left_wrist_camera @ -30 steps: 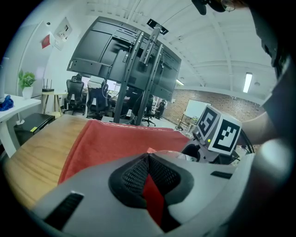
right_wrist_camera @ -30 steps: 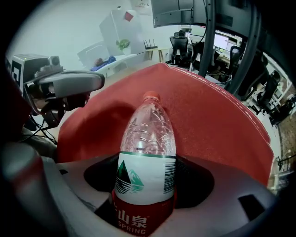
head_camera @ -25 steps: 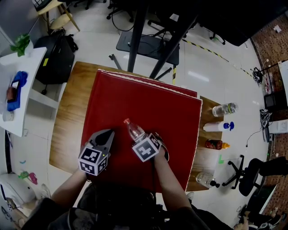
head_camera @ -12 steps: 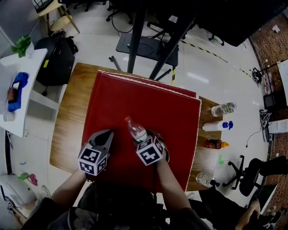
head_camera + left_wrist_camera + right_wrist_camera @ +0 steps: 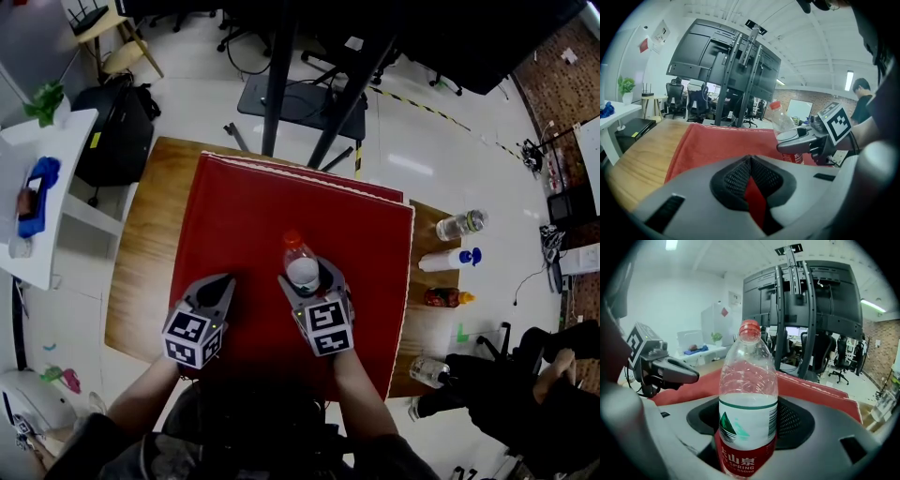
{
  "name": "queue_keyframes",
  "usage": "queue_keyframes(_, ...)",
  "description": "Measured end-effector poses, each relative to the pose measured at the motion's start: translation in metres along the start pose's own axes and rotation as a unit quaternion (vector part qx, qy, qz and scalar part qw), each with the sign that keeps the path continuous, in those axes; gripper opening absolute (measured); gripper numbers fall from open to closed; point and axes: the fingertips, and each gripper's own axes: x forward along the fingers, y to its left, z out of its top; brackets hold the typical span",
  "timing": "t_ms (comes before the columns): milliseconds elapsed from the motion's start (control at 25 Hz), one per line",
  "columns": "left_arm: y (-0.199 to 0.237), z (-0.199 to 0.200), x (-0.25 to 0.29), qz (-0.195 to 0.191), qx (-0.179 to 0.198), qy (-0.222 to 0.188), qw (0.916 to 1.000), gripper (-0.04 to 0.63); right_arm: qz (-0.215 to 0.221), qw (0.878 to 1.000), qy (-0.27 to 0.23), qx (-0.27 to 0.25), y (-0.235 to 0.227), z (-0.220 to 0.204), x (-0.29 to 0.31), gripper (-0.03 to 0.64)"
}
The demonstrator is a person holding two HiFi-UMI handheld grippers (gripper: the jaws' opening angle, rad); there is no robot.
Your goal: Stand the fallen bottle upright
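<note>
The right gripper (image 5: 307,277) pinches the bottle (image 5: 747,394) by its labelled lower body, holding it roughly upright over the red cloth (image 5: 244,216). Beside it, the left gripper (image 5: 221,284) hangs with its jaws pressed together on nothing. Spare bottles (image 5: 450,258) lie at the wooden table's (image 5: 150,234) far right edge.

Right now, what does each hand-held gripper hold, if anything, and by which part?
Right hand-held gripper: the bottle, by its labelled lower body. Left hand-held gripper: nothing.

I'm watching a red cloth (image 5: 281,211) covering most of the wooden table (image 5: 150,253). At three o'clock, a clear bottle (image 5: 464,225), a white blue-capped bottle (image 5: 445,260) and a dark orange-capped bottle (image 5: 441,298) are lying on its bare strip. At nine o'clock a white side table (image 5: 66,155) is standing apart.
</note>
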Motion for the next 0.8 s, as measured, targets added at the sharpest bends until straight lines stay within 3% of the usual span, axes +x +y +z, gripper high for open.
queue_keyframes(240, -0.003, 0.004, -0.002, 0.01, -0.004, -0.008, 0.9999, 0.04, -0.043, 0.995, -0.088, -0.028, -0.009, 0.022, -0.021, 0.321)
queue_keyframes(560, -0.015, 0.001, -0.004, 0.007, 0.004, -0.003, 1.0, 0.04, -0.057, 0.983, -0.162, 0.07, -0.025, 0.003, -0.035, 0.318)
queue_keyframes(800, -0.019, -0.005, -0.006, 0.01, 0.009, -0.001, 0.9999, 0.04, -0.061, 0.977, -0.192, 0.076, -0.028, -0.004, -0.045, 0.319)
